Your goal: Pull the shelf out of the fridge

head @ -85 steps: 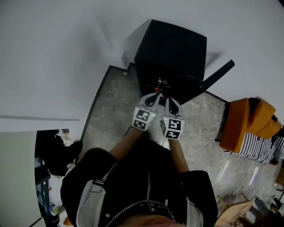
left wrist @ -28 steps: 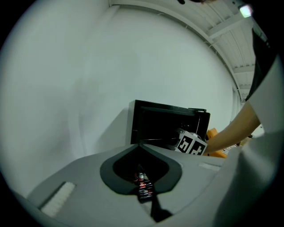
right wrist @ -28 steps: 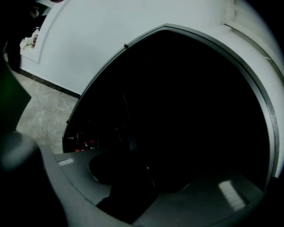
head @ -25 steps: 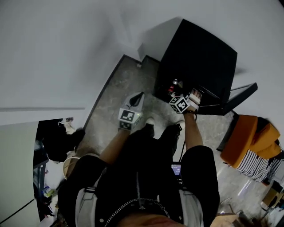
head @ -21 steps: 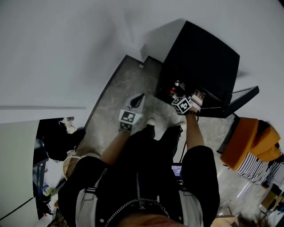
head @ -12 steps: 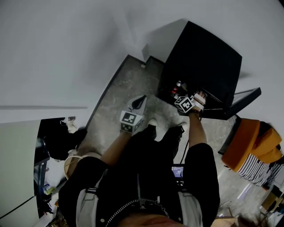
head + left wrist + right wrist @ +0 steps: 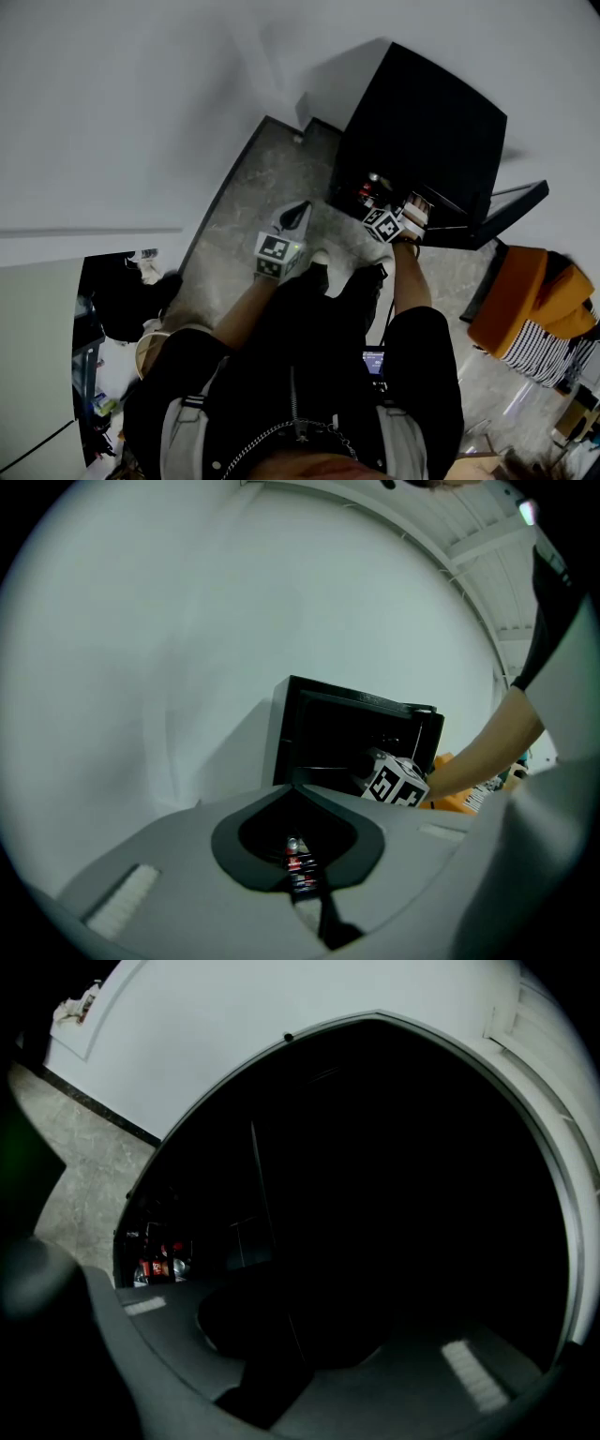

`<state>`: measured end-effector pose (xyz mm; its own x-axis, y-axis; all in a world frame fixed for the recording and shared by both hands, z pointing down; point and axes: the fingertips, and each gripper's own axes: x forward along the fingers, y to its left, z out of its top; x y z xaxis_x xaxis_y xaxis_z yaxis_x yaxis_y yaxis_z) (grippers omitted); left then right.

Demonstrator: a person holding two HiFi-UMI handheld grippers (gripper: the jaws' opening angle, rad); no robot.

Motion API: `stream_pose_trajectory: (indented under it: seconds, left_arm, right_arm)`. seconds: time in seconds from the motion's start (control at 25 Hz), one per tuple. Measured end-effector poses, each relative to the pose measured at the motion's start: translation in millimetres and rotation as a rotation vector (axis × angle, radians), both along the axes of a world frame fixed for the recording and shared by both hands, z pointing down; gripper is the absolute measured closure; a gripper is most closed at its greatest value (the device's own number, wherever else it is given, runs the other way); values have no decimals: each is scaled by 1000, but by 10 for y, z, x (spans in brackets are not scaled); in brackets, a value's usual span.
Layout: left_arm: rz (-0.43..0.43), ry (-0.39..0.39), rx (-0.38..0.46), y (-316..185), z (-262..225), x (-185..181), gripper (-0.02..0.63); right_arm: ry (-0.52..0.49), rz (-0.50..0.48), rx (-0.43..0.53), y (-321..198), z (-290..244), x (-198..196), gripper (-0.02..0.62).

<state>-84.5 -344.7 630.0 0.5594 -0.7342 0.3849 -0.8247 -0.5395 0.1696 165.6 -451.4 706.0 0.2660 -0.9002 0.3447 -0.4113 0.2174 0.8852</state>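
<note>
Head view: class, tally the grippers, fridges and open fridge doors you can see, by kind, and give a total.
grippers (left gripper, right gripper): 2
fridge: 1
open fridge door: 1
Total: 4

Room inventory, as it stands around you: plain white walls [image 7: 141, 112] under soft, even light, meeting a grey marble-patterned floor [image 7: 272, 187] along a dark skirting strip [image 7: 225, 187]. On the floor to your right, one orange upholstered seat [image 7: 516, 291] with black-and-white striped fabric [image 7: 542, 354] lying against its lower side; to your left, one white panel [image 7: 33, 375] beside a dark opening [image 7: 117, 314] holding small clutter too blurred to name. Overhead, in the left gripper view, a white ceiling with raised ribs [image 7: 487, 546].
</note>
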Motion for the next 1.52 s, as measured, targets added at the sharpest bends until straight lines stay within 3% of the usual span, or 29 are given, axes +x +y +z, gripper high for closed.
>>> stream_pose_trajectory:
  seconds: [0.2,0.44,0.6,0.72,0.84,0.92,1.04,1.08,1.24,1.44,1.52]
  left_arm:
    - [-2,60,-45,-21,92,77,606]
    - [27,78,-46,-43,82,253,606]
    - [23,138,-59,-85,107,317,606]
    - [-23,258,-126,-154,198,344,606]
    - [-114,431,-194,-222,284,341,606]
    - [-123,568,-263,-258,355,431,606]
    - [-125,795,-380,-392,477,630,472]
    - [-131,846,-406,-438,507,695,463]
    - [-126,959,-478,-563,588,1006,409]
    - [-96,1029,-529,-713,651,1288,410]
    - [-100,1053,-544,-766,684,1307,489]
  right_arm:
    - [-15,-7,-1,213,11,-92,519]
    - [-34,-17,4,397,-17,-179,518]
    - [-60,-6,8,492,26,-229,518]
    - [-68,-6,-2,552,32,-270,518]
    - [-66,-10,-5,618,32,-274,515]
    - [-63,-14,-9,656,-4,-273,514]
    - [-61,-22,-32,666,10,-284,514]
    - [-59,-23,-37,663,12,-290,512]
    - [-56,-25,-47,666,-5,-294,509]
    - [-68,-22,-62,678,-27,-311,505]
    - [-62,-21,-62,678,53,-279,503]
